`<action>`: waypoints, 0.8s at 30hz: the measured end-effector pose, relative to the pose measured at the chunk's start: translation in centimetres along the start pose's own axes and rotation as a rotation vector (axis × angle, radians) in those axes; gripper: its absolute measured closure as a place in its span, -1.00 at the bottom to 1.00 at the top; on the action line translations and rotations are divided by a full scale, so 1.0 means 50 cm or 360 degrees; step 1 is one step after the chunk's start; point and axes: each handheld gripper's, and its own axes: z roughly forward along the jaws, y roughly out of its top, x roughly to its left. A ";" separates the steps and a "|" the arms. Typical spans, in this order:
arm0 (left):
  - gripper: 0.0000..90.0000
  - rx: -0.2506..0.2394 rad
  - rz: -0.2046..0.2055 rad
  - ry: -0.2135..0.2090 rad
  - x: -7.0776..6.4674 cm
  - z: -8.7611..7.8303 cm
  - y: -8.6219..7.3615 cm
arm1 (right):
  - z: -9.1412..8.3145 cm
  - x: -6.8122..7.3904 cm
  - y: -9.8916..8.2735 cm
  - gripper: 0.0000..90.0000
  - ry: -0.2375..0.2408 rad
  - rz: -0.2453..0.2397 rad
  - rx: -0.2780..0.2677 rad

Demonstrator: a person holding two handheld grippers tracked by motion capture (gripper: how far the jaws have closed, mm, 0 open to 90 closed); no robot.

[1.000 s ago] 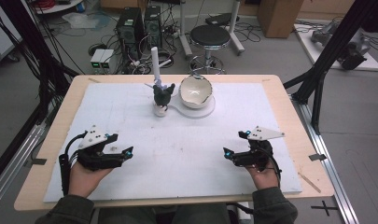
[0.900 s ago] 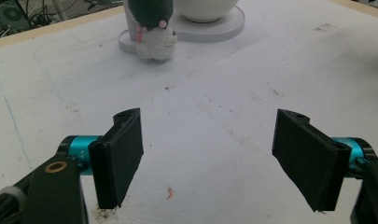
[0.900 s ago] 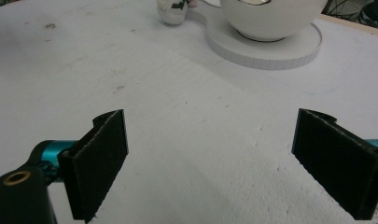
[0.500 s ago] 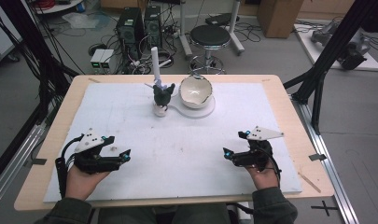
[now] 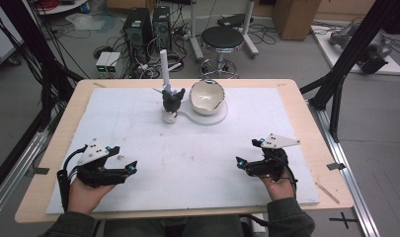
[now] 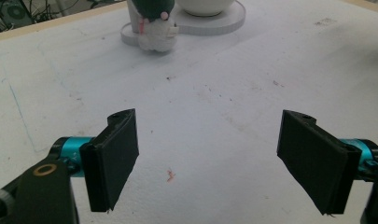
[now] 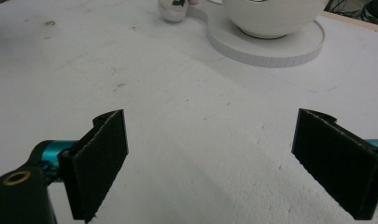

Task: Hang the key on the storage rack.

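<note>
Fingers of the left gripper (image 5: 130, 169) have just spread wide, empty; the right gripper (image 5: 240, 161) is equally spread. The small green-capped white figurine (image 5: 172, 102) stands far across the bench (image 5: 306, 123), ungrasped.

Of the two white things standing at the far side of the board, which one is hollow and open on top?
The round white bowl; the small figurine left of it wears a dark green top.

Beyond the wooden counter (image 5: 306, 116), a black round stool (image 5: 229, 37) stands on the grey floor (image 5: 375, 128). Left of it, two dark computer towers (image 5: 147, 27) sit among tangled cables (image 5: 106, 49). A cardboard box (image 5: 292, 17) stands farther right.
</note>
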 end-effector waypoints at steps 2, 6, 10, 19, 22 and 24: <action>-0.54 0.0000 -0.0007 0.0002 -0.001 -0.001 -0.002 | 0.000 0.000 0.000 -0.78 0.0001 0.0005 0.0002; -0.54 -0.0004 -0.0009 0.0005 -0.002 -0.004 -0.006 | 0.000 0.000 0.000 -0.78 0.0001 0.0003 0.0001; -0.54 -0.0001 -0.0008 -0.0003 -0.003 -0.007 -0.011 | 0.000 0.001 -0.001 -0.78 0.0004 0.0007 0.0006; -0.54 0.0000 -0.0012 -0.0001 -0.003 -0.011 -0.020 | 0.001 0.000 -0.002 -0.78 0.0011 0.0011 0.0006; -0.54 0.0009 -0.0006 0.0002 -0.004 -0.012 -0.022 | 0.001 -0.001 -0.003 -0.78 0.0012 0.0019 0.0007; -0.54 0.0011 -0.0001 -0.0001 -0.005 -0.012 -0.024 | 0.001 -0.001 -0.003 -0.78 0.0012 0.0017 0.0008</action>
